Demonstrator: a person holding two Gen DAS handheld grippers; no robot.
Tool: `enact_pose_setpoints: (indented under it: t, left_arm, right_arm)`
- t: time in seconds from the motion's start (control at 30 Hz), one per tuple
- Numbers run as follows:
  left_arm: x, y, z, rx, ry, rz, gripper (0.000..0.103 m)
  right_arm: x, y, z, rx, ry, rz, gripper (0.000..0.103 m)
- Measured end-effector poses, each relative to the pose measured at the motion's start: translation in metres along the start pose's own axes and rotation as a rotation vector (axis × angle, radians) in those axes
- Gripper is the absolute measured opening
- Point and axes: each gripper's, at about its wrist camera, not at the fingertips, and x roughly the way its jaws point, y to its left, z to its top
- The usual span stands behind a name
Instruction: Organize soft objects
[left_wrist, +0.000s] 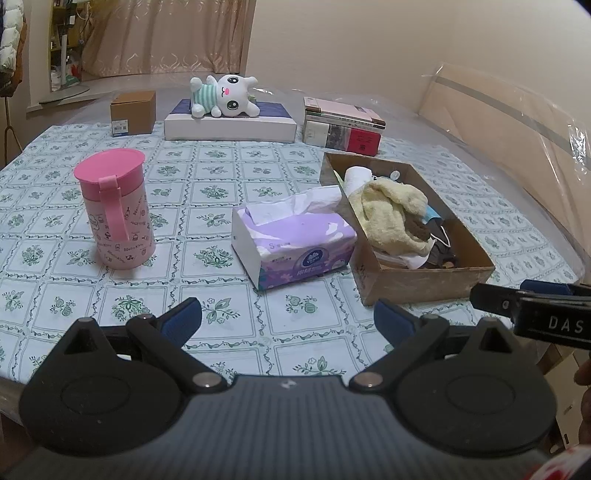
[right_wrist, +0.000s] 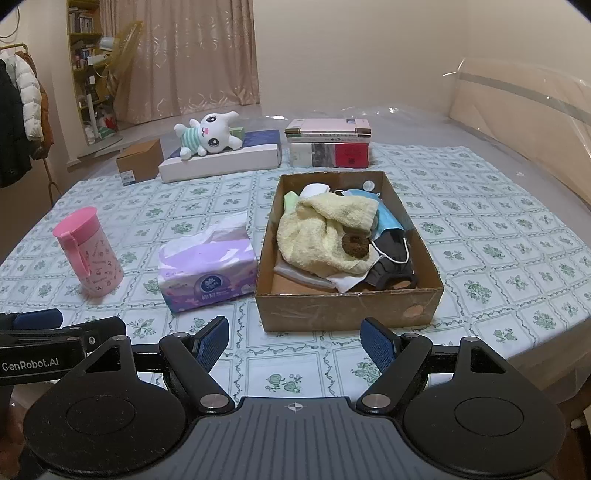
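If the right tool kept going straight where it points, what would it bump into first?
Probably the near wall of the cardboard box, which sits straight ahead of the open right tool. Only tablecloth lies between, though depth is hard to judge.

A desk (right_wrist: 498, 221) is covered by a pale cloth printed with green flowers. Near the middle, a purple tissue pack (right_wrist: 207, 269) is set just beside an open cardboard box (right_wrist: 351, 306), with a pink lidded cup (right_wrist: 88, 254) placed toward the left edge. Along the far edge are ranged a small brown carton (right_wrist: 140, 162), a flat white box (right_wrist: 221, 158) and a stack of books (right_wrist: 328, 144).
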Motion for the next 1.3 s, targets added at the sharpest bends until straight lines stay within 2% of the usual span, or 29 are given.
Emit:
enact_pose_setpoints:
  t: [1.3]
  left_arm:
    - [-0.0002, -0.0008, 0.0013, -0.001, -0.005, 0.001, 0.099]
  right_arm:
    - [0.0006, -0.0014, 0.0023, -0.003, -0.003, -0.009, 0.078]
